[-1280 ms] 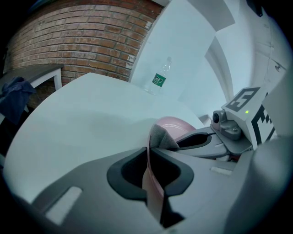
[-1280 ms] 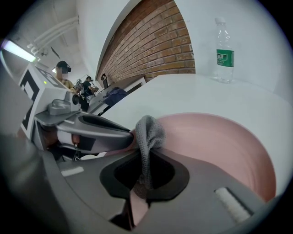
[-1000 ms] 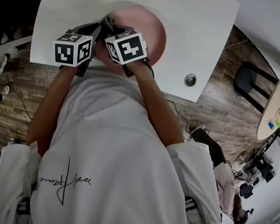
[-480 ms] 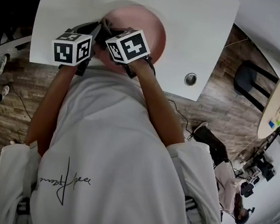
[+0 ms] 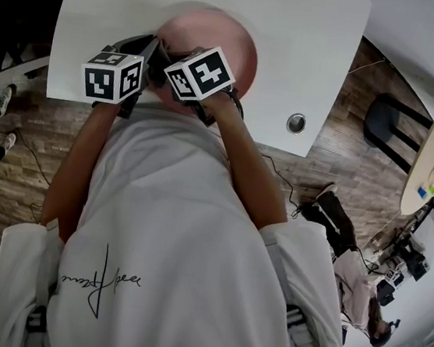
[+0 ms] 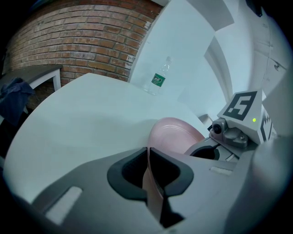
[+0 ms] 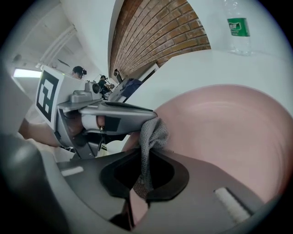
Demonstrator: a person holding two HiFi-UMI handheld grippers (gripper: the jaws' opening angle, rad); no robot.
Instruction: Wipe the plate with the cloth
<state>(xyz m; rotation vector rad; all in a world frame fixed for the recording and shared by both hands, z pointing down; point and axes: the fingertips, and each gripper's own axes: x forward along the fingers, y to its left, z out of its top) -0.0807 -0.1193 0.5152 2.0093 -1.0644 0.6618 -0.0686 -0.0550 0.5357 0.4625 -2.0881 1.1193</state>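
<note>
A pink plate (image 5: 229, 41) is held tilted up off the white table (image 5: 313, 31) near its front edge. In the left gripper view my left gripper (image 6: 149, 157) is shut on the plate's rim (image 6: 151, 187), and the plate's face (image 6: 176, 135) stands beyond the jaws. My right gripper (image 7: 145, 169) is shut on a grey cloth (image 7: 151, 135), whose bunched end lies against the plate's inner face (image 7: 224, 132) close to the left gripper's fingers (image 7: 114, 109). In the head view the two marker cubes (image 5: 113, 76) (image 5: 200, 72) sit side by side and hide the cloth.
A water bottle (image 6: 159, 77) stands at the table's far side before a brick wall (image 6: 78, 41). A round grommet (image 5: 294, 123) sits in the tabletop to the right. A blue garment (image 6: 13, 93) hangs at the left. A stool (image 5: 388, 119) and a round table (image 5: 431, 156) stand off right.
My right gripper with the cloth has shifted slightly to the right across the plate. The left gripper and the plate have stayed almost still.
</note>
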